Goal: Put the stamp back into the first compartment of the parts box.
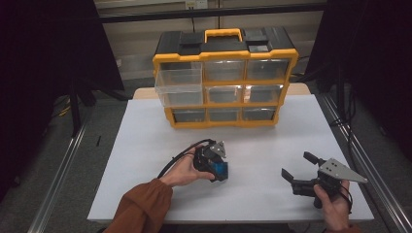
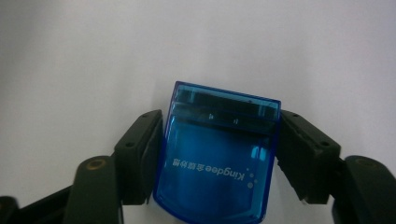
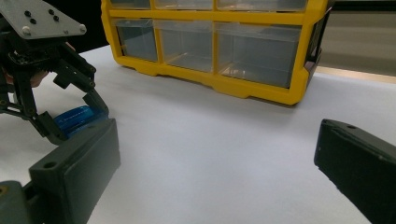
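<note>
- White surface; yellow organizer at 12 o'clock.
- Left gripper, near centre, clamped on blue box.
- Right gripper, 4 o'clock, jaws apart, empty.

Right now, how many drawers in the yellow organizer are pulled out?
1: the top-left drawer of the organizer juts forward. The other eight sit flush in three rows. None look hidden.
</note>
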Tool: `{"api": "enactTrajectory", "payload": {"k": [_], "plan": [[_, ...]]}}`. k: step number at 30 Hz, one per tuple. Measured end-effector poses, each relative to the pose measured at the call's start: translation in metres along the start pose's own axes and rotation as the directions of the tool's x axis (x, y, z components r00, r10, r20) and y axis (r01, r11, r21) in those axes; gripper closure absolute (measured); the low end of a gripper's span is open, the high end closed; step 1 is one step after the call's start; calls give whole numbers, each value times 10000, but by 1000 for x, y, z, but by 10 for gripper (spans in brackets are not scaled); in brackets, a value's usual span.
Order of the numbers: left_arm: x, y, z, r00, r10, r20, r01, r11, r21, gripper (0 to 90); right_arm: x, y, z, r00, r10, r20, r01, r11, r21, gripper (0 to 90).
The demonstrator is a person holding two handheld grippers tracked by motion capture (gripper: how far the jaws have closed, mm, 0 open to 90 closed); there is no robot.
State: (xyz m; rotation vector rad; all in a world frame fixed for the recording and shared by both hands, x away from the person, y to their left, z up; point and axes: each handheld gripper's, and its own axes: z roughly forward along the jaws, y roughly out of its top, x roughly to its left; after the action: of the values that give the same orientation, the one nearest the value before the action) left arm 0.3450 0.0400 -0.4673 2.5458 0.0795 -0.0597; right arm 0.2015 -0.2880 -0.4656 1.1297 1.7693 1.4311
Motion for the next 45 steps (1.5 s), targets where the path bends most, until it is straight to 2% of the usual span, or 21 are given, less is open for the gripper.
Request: {"api": "enactTrajectory", "payload": {"k": [3, 4, 5, 12, 13, 16, 20, 22, 23, 24, 25, 27, 29, 32, 34, 35, 36, 38, 39, 40, 45], "plan": [[0, 0, -1, 10000, 56, -46, -56, 10000, 31, 377, 0, 0, 0, 10000, -19, -3, 19, 10000, 17, 2], [-1, -1, -1, 9995, -78, -296, 77, 10000, -18, 395, 0, 0, 0, 10000, -2, -2, 2, 10000, 12, 2], [1, -1, -2, 10000, -76, 26, 76, 10000, -7, 411, 0, 0, 0, 10000, -2, 0, 2, 10000, 8, 2], [2, -2, -3, 9993, -375, 45, 376, 9992, -148, 413, 0, 0, 0, 10000, 22, 42, -22, 10000, -16, 2], [1, -3, -2, 9986, -480, -237, 470, 9981, -404, 413, 0, 0, 0, 10000, 21, 37, -21, 10000, -16, 2], [5, -3, -8, 9992, -407, 57, 409, 9982, -430, 413, 0, 0, -1, 10000, 56, 43, -56, 10000, -23, 2], [4, -3, -16, 9983, -533, -229, 507, 9935, -1015, 413, -1, 0, -1, 9999, 103, 92, -103, 9999, -58, 2], [5, -3, -18, 9989, -469, -61, 460, 9928, -1110, 413, -1, 0, -1, 9999, 109, 83, -108, 9999, -62, 2], [3, -4, -21, 9974, -580, -428, 507, 9866, -1551, 413, -1, 0, -1, 9999, 110, 92, -109, 9999, -59, 2], [3, -4, -21, 9974, -580, -428, 507, 9866, -1551, 413, -1, 0, -1, 9999, 110, 92, -109, 9999, -59, 2], [1, -4, -23, 9965, -657, -521, 548, 9805, -1885, 413, -1, 0, -1, 9999, 96, 68, -95, 9999, -53, 2], [1, -4, -25, 9973, -576, -454, 480, 9806, -1898, 413, -1, 1, -2, 9999, 109, 67, -108, 9999, -52, 2], [0, -4, -29, 9968, -674, -423, 564, 9737, -2207, 413, -1, 0, -1, 9999, 86, 73, -86, 9999, -59, 2], [-1, -4, -34, 9970, -633, -455, 522, 9756, -2135, 413, -1, 1, -2, 9999, 105, 66, -105, 9999, -37, 2], [-3, -5, -36, 9969, -725, -320, 629, 9695, -2367, 413, -1, 1, -2, 9999, 61, 94, -60, 10000, -46, 2], [-5, -5, -37, 9961, -704, -533, 549, 9665, -2506, 413, -1, 1, -2, 9999, 61, 94, -60, 10000, -46, 2], [-9, -6, -40, 9946, -898, -527, 700, 9513, -3003, 413, -1, 1, -2, 9999, 124, 77, -124, 9999, -47, 2], [-11, -6, -42, 9945, -877, -572, 668, 9520, -2986, 413, -1, 1, -2, 9999, 133, 96, -133, 9999, -60, 2], [-14, -6, -45, 9937, -939, -612, 687, 9415, -3300, 413, -1, 1, -2, 9999, 112, 95, -111, 9999, -80, 2], [-15, -6, -48, 9931, -966, -669, 681, 9371, -3423, 413, -1, 1, -2, 9999, 103, 97, -102, 9999, -79, 2], [-15, -6, -57, 9917, -1066, -723, 720, 9243, -3747, 413, -1, 1, -2, 9999, 90, 72, -89, 9999, -87, 2]]}}
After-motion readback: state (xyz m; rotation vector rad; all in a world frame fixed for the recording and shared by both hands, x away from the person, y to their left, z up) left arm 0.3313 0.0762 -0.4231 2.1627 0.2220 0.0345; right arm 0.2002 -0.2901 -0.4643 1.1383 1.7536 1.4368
